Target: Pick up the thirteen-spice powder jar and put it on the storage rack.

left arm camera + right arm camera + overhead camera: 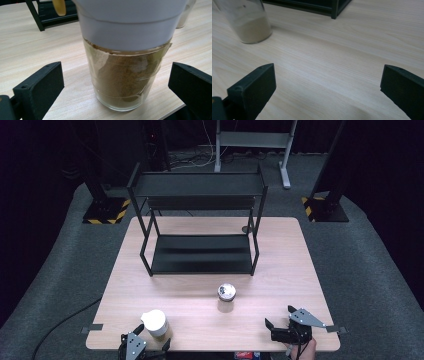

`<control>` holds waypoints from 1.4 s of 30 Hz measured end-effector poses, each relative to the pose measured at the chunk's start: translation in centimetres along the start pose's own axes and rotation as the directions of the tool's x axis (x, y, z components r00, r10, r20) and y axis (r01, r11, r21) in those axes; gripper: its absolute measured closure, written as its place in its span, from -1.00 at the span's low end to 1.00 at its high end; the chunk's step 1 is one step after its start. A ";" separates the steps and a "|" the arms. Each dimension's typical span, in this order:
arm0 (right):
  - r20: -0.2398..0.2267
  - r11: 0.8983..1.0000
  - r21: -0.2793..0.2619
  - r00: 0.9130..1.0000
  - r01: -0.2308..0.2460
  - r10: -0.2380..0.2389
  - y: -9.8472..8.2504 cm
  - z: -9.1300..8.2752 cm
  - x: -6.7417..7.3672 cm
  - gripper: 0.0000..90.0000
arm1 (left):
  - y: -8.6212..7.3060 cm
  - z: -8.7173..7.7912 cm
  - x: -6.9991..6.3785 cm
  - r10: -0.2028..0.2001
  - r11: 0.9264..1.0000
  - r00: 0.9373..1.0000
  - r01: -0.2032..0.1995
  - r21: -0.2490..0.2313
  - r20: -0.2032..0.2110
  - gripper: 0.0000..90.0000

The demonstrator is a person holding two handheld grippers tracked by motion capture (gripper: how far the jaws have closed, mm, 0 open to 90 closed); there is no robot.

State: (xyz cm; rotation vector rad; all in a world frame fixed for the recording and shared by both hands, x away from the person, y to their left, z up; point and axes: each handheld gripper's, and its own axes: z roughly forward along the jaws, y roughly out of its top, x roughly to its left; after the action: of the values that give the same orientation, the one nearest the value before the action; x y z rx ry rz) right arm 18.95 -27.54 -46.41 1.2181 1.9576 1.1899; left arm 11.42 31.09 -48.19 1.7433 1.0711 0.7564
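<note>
A glass jar (125,75) of brown powder with a white lid (155,321) stands near the table's front edge at the left. My left gripper (114,72) is open with this jar between its jaws, and neither pad touches the glass. In the high view the left gripper (151,338) sits at the bottom edge, right behind the jar. A second jar (226,295) with a silver lid stands mid-table and holds pale powder (253,30). My right gripper (280,317) is open over bare wood at the front right. Nothing lies between the right gripper's (328,72) jaws.
A black two-tier metal rack (200,220) stands on the far half of the wooden table (300,270), both shelves bare. Its lower frame shows in the right gripper view as a black rack corner (334,10). Dark carpet and stands surround the table.
</note>
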 end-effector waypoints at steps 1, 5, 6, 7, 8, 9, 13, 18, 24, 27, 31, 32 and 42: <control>-0.001 1.000 0.000 1.000 0.002 -0.002 0.0 0.0 0.0 -1.00 | 0.1 0.1 0.0 0.003 1.000 1.000 -0.003 0.003 -0.001 -1.00; 0.036 0.998 0.056 0.998 0.039 -0.041 1.0 0.3 0.5 -1.00 | 0.3 0.4 0.1 -0.007 1.000 1.000 0.007 0.009 -0.001 -1.00; 0.025 0.997 0.056 0.999 0.044 -0.046 1.0 0.3 0.3 -1.00 | 0.4 0.6 0.1 -0.012 1.000 1.000 0.012 0.012 -0.002 -1.00; 0.017 0.998 0.049 0.999 0.045 -0.046 0.9 0.2 0.2 -1.00 | 0.4 0.7 0.0 -0.014 1.000 1.000 0.015 0.013 -0.005 -1.00; 0.017 0.998 0.049 0.999 0.045 -0.046 0.9 0.2 0.2 -1.00 | 0.4 0.7 0.0 -0.014 1.000 1.000 0.015 0.013 -0.005 -1.00; 0.013 0.999 0.020 0.999 0.045 -0.045 0.4 -0.1 0.1 -1.00 | 0.5 0.8 0.0 -0.017 1.000 1.000 0.017 0.015 -0.005 -1.00; 0.001 1.000 0.016 1.000 0.022 -0.022 0.3 -0.1 -0.4 -1.00 | 0.6 1.4 0.0 -0.024 0.999 1.000 0.024 0.027 0.000 -1.00; -0.007 1.000 0.005 1.000 -0.008 0.008 0.0 -0.2 -0.8 -1.00 | 0.6 1.7 0.0 -0.034 0.999 0.999 0.034 0.025 0.002 -1.00; -0.023 0.999 0.022 0.999 -0.032 0.032 0.3 -0.1 -1.3 -1.00 | 0.7 2.1 0.1 -0.048 0.999 0.999 0.047 0.020 0.003 -1.00; -0.023 0.999 0.023 0.999 -0.034 0.034 0.3 0.0 -1.3 -1.00 | 0.6 2.1 -0.1 -0.065 0.998 0.998 0.065 0.012 -0.006 -1.00; -0.025 0.999 0.018 0.999 -0.042 0.042 0.2 -0.1 -1.4 -1.00 | -0.1 1.9 0.2 -0.088 0.996 0.996 0.089 -0.019 0.011 -0.73; -0.024 0.999 0.018 0.999 -0.044 0.044 0.2 -0.1 -1.4 -0.99 | -0.3 1.9 0.3 -0.088 0.996 0.996 0.089 -0.024 0.018 -0.63; -0.019 0.999 0.024 0.999 -0.046 0.046 0.3 0.0 -1.4 -0.96 | -0.6 1.8 0.5 -0.064 0.997 0.997 0.066 -0.036 0.044 -0.34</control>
State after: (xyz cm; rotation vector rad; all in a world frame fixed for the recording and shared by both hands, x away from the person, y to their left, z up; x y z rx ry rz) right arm 19.66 -28.71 -46.17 1.2742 1.9727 1.2094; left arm 12.94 30.96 -49.38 1.6775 1.0726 0.6915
